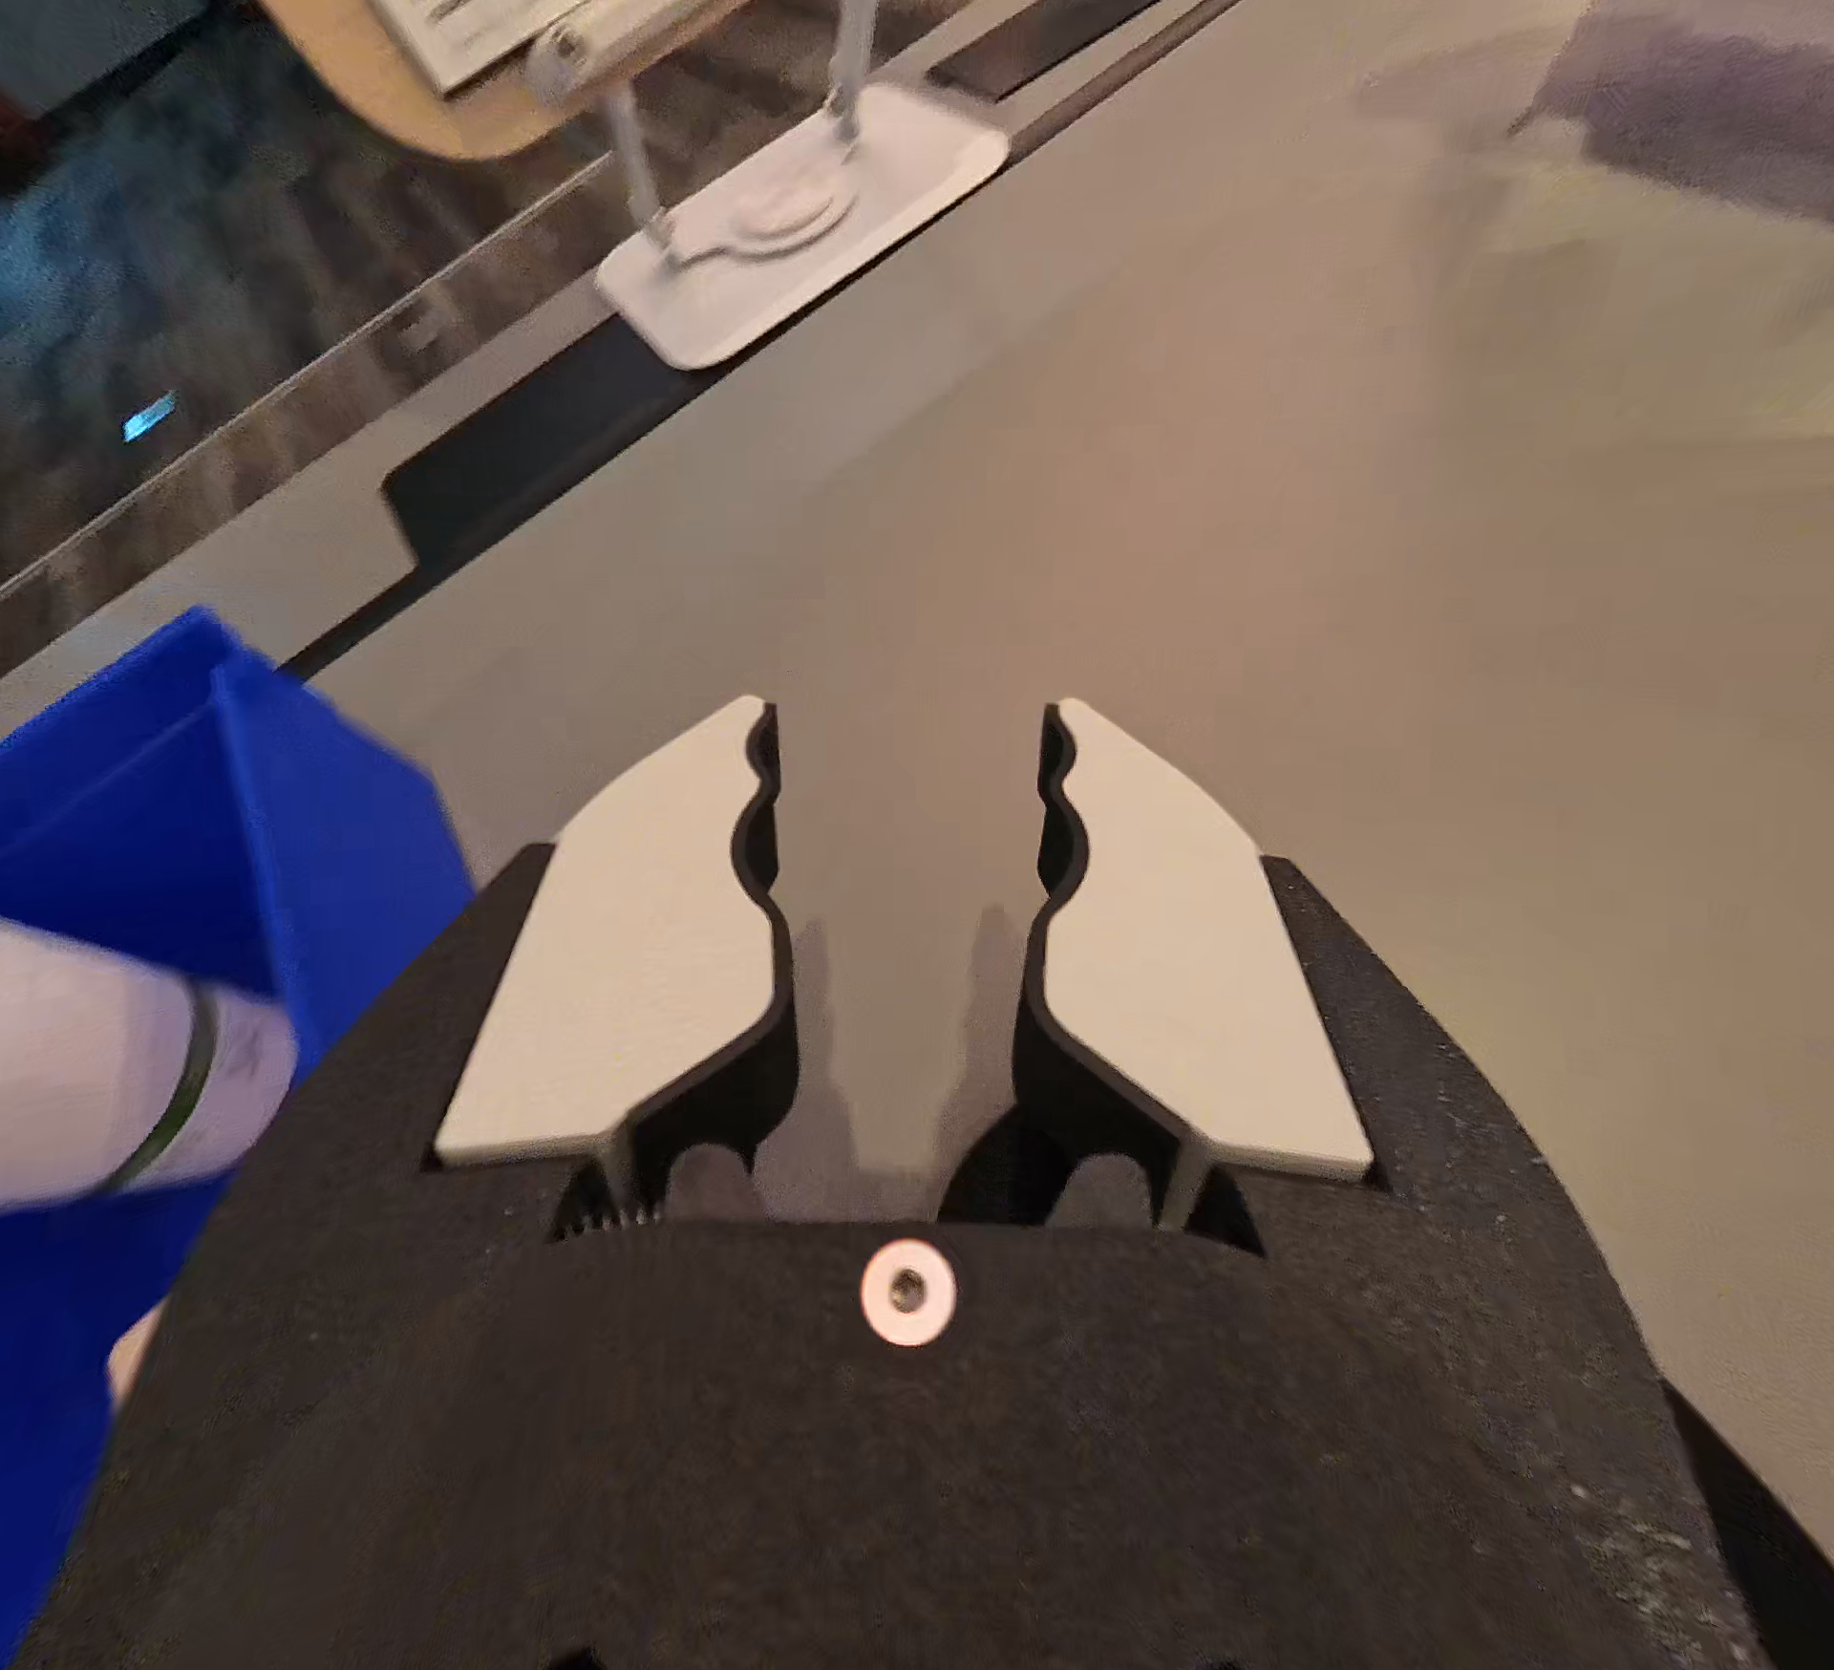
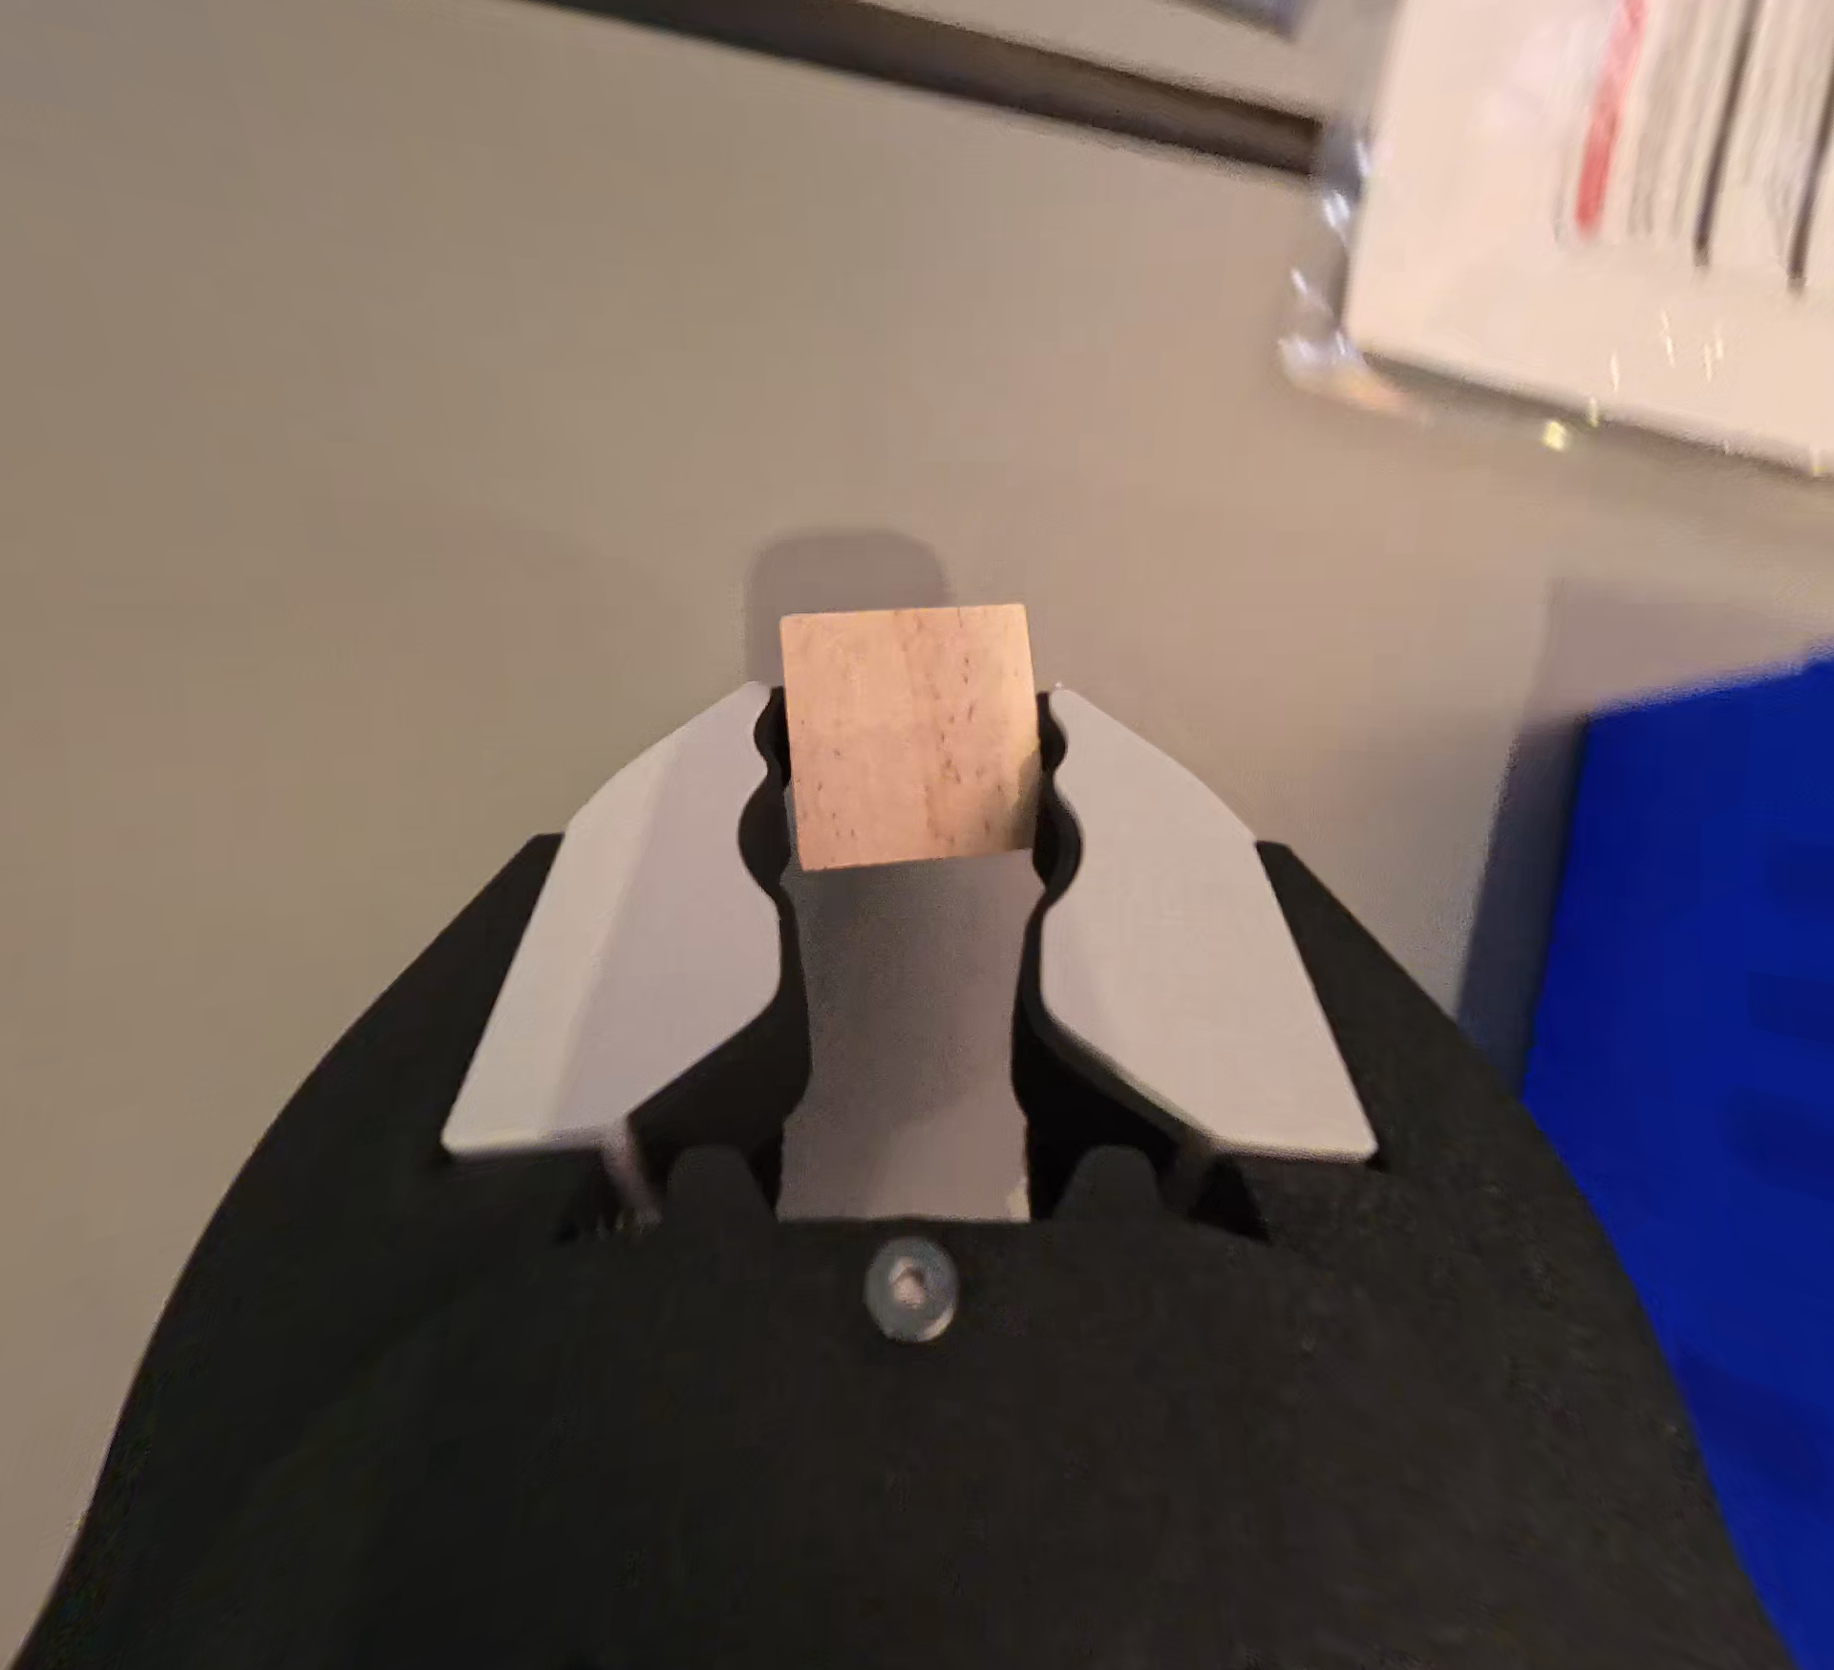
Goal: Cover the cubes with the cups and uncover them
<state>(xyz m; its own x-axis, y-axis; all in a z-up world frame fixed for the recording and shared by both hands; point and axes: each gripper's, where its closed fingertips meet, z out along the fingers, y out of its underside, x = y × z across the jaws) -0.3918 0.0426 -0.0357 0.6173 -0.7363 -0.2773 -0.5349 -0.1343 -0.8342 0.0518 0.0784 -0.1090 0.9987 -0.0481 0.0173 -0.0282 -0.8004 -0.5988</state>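
Wooden cube (image 2: 911, 734) between right gripper (image 2: 911, 709) fingers (gripped)

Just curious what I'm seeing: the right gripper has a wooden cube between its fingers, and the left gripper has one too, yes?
Not quite. The right gripper does have the wooden cube between its fingers, as the right wrist view shows. But the left gripper has no cube: the left wrist view shows its fingers apart with only bare grey table between them.
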